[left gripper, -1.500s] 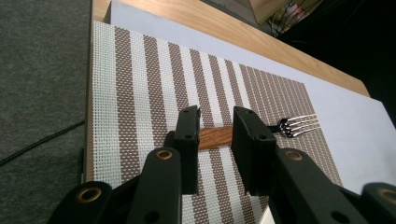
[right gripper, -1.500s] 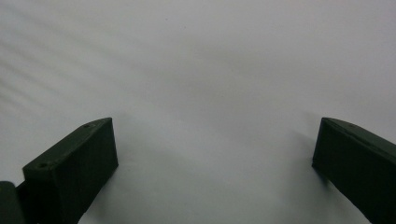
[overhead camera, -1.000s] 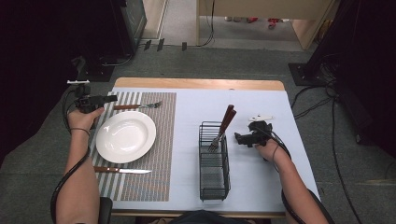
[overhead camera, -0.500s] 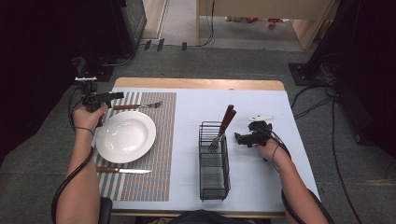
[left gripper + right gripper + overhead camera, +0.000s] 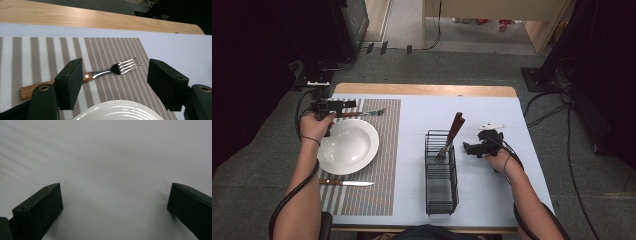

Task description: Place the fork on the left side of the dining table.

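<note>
Left tongs [image 5: 113, 86] have just been opening and stand clear of the fork [image 5: 100, 73], which lies flat on the striped placemat [image 5: 37, 57] above the plate [image 5: 120, 111], mid-frame: apparently just laid down. Right tongs [image 5: 115, 210] idle open over bare bench [image 5: 112, 157].

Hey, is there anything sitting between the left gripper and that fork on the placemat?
Nothing visible does. In the left gripper view the fork lies flat on the striped placemat just beyond the left gripper, whose jaws have just been opening and hold nothing. The white plate sits nearer the camera, below the jaws, not across the fork.
</note>
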`<state>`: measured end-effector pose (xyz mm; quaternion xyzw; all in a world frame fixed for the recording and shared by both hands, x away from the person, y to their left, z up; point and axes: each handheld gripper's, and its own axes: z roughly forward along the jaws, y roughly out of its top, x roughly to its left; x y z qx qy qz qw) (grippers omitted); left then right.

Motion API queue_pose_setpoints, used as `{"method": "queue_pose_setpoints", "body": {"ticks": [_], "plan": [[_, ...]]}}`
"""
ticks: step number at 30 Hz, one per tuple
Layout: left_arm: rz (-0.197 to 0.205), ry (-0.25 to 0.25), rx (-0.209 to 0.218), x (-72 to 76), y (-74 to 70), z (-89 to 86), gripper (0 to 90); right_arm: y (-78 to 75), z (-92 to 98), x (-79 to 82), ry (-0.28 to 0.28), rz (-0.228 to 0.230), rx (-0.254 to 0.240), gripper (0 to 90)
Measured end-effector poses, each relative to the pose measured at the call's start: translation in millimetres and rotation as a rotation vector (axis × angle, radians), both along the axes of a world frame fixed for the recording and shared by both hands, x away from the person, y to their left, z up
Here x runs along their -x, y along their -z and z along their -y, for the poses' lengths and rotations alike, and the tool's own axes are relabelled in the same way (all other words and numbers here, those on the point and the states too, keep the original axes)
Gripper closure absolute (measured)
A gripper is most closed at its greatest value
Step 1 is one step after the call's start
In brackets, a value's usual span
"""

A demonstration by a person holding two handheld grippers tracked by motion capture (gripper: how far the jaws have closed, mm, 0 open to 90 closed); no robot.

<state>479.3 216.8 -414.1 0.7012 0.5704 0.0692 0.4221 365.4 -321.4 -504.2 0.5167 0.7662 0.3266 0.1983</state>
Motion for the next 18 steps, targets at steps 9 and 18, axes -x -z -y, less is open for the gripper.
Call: {"method": "queue_pose_setpoints", "body": {"ticks": [9, 18], "plan": [[0.033, 0.090, -0.030, 12.8, -3.5, 35.8, 28.9, 0.0, 0.0, 0.0, 0.000, 0.000, 0.000, 0.0], [0.051, 0.171, -0.042, 29.1, -0.3, 69.6, 28.5, -0.1, -0.1, 0.1, 0.001, -0.001, 0.001, 0.0]]}}
